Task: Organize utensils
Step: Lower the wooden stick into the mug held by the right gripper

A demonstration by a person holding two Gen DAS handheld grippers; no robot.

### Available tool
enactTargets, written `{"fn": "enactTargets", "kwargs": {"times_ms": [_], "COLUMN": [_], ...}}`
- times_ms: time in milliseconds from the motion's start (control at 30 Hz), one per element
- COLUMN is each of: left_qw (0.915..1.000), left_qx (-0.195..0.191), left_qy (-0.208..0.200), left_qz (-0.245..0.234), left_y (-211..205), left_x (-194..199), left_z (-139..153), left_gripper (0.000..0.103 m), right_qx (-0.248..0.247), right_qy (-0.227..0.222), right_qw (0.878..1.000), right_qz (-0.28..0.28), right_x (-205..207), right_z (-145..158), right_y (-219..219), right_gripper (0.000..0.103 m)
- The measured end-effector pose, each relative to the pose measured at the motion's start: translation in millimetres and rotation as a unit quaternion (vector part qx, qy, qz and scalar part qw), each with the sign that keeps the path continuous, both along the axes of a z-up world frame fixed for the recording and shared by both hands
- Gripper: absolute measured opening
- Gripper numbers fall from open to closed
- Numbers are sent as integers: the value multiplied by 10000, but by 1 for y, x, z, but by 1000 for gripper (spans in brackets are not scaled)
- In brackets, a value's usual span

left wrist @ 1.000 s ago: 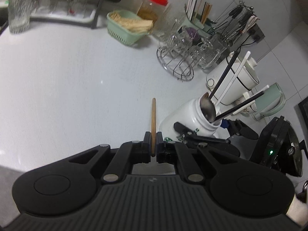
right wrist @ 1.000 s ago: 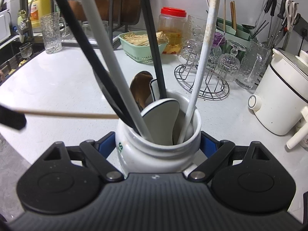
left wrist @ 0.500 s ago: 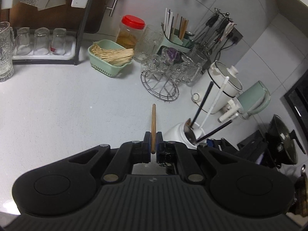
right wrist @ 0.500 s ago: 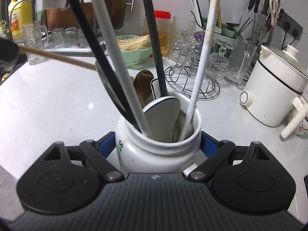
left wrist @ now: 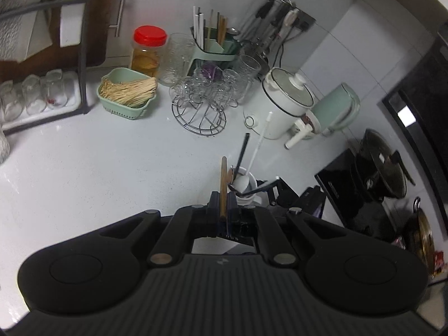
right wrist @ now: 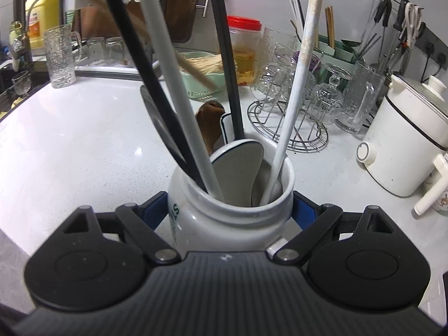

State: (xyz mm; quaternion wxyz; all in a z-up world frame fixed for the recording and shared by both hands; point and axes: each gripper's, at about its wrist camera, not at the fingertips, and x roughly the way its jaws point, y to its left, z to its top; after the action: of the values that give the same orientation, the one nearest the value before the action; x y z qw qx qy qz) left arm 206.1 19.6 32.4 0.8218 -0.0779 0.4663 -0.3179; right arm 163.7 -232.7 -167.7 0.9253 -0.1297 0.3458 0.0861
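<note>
Chopstick (left wrist: 223, 184) above crowded utensil jar (right wrist: 229, 218)

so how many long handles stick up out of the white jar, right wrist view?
4 in the white jar: black handle leftmost, grey handle beside it, black handle behind, white handle right. Shorter ones may be hidden.

Left wrist view: high above white jar (left wrist: 246, 182), looking down and forward. Right wrist view: close behind jar (right wrist: 229, 218), facing the backsplash. Shared: jar, tabletop (left wrist: 84, 168).
</note>
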Motion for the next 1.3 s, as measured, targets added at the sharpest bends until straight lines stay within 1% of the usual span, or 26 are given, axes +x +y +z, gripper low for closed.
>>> {"fn": "enactTargets", "kwargs": {"times_ms": [100,200,367,533,700,800,867,933,1000,1133,1233,1300], "left_qw": [9996,9986,9953,9904,9837,9801,9771,9759,9734,9707,9691,9702], "left_qx": [103,317,674,1085,1443,1588,1717,1770,1897,2053,2114,2101], "left_qy": [180,299,454,485,477,516,448,481,422,433,525,547], "left_qz": [-166,-314,-531,-700,-957,-1070,-1172,-1181,-1213,-1172,-1155,-1074], "left_y": [-8,-18,-39,-65,-93,-112,-125,-133,-143,-156,-165,-169], "left_x": [5,8,17,32,49,59,62,68,73,79,82,86], "left_z": [13,20,21,17,13,7,3,-4,-11,-25,-38,-45], "left_gripper": [5,5,5,5,5,5,5,5,5,5,5,6], "right_qx": [-1,7,6,19,42,62,68,78,84,77,68,70], "right_qy": [6,-6,-1,-14,-26,-38,-50,-59,-73,-75,-71,-73], "right_qw": [10000,9999,9997,9992,9987,9982,9979,9976,9973,9963,9954,9948], "right_qz": [73,124,239,406,511,597,647,681,722,847,954,1018], "right_x": [6,9,15,16,15,16,18,20,21,23,25,27], "right_z": [-1,-1,0,-1,-1,-1,-2,-2,-2,-2,-2,-2], "right_y": [-1,1,2,0,-1,-3,-3,-4,-4,-4,-6,-6], "right_gripper": [93,93,93,93,93,93,93,93,93,93,93,93]}}
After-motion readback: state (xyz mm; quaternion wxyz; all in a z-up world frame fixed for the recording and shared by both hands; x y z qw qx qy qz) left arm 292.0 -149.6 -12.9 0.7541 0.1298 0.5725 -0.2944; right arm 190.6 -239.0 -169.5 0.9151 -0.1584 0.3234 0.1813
